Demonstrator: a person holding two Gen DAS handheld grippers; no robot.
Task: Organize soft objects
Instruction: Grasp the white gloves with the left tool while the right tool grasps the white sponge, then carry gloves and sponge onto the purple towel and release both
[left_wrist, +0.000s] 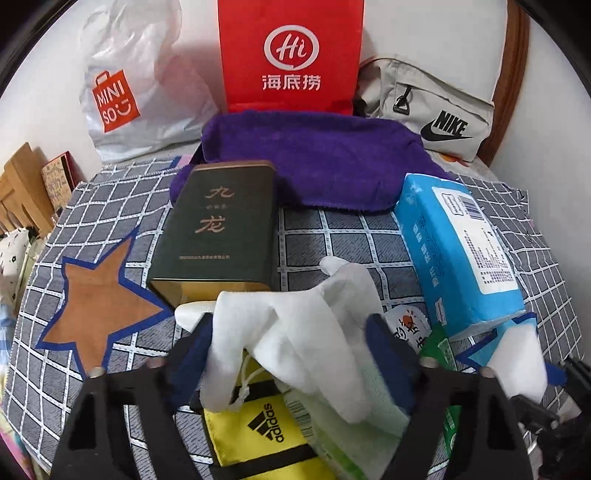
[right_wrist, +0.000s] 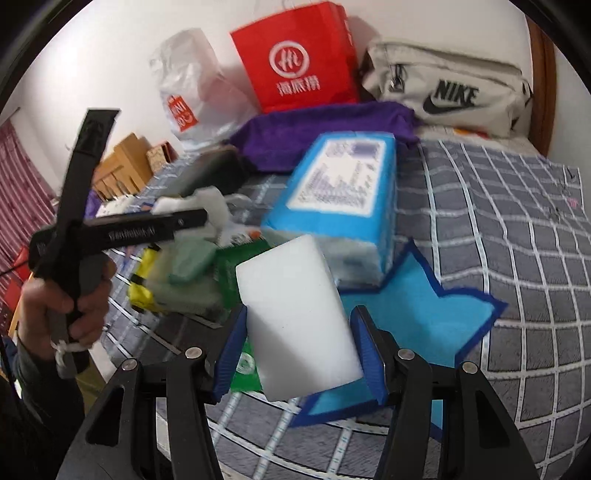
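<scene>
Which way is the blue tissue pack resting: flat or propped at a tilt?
Tilted. The tissue pack slopes, its near end down on the cloth, its far end raised towards the purple towel.

The box (left_wrist: 218, 229) lies on the bed (left_wrist: 351, 240) left of the tissue pack (left_wrist: 458, 251), with the towel (left_wrist: 325, 155) behind both.

A white wall (left_wrist: 406, 29) fills twelve o'clock, with a curved wooden headboard (right_wrist: 541, 74) at two o'clock. The grey checked bedspread (right_wrist: 498, 221) covers the centre — wooden furniture (left_wrist: 22, 188) and a striped red curtain (right_wrist: 18, 177) at nine o'clock.
</scene>
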